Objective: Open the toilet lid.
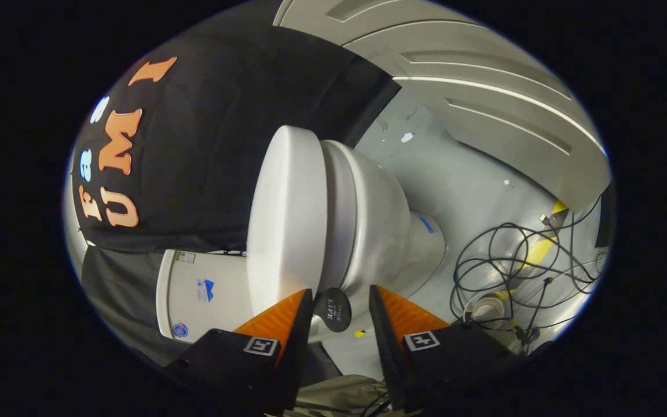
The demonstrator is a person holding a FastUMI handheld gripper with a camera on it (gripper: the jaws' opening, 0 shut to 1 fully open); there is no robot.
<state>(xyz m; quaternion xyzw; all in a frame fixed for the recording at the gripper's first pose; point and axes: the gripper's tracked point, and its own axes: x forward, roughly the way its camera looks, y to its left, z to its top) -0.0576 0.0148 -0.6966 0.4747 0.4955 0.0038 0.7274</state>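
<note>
Booth wall (212, 168): hanging as dark cloth beyond the toilet, toward 10 o'clock from the tongs.
Door (484, 98): showing as a pale panelled surface toward 1 o'clock, well beyond the tongs.
Floor (472, 191): lying grey and scuffed around the toilet base, carrying a strip of yellow tape (542, 246) toward 2 o'clock.
Toilet (380, 220): appearing rotated in this view, sitting white just ahead of the tongs, bowl and pedestal toward 12 to 1 o'clock.
Toilet lid (287, 214): lying closed against the seat and bowl, its broad white face toward 11 o'clock, its rim reaching down just ahead of the left finger.
Cistern (200, 295): sitting white at 10 o'clock beside the left finger, bearing small blue marks, joining the lid's hinge end.
Cables (507, 272): lying in dark tangled loops on the floor toward 2 o'clock, well apart from the toilet, around a small pale roll (487, 307).
Tongs (340, 304): standing parted with a clear gap between the fingers, gripping nothing, tips just short of the lid's edge.
Round black tag (333, 310): sitting in the gap between the fingers, close against the left one, just below the lid rim; impossible to tell what it is fixed to.
</note>
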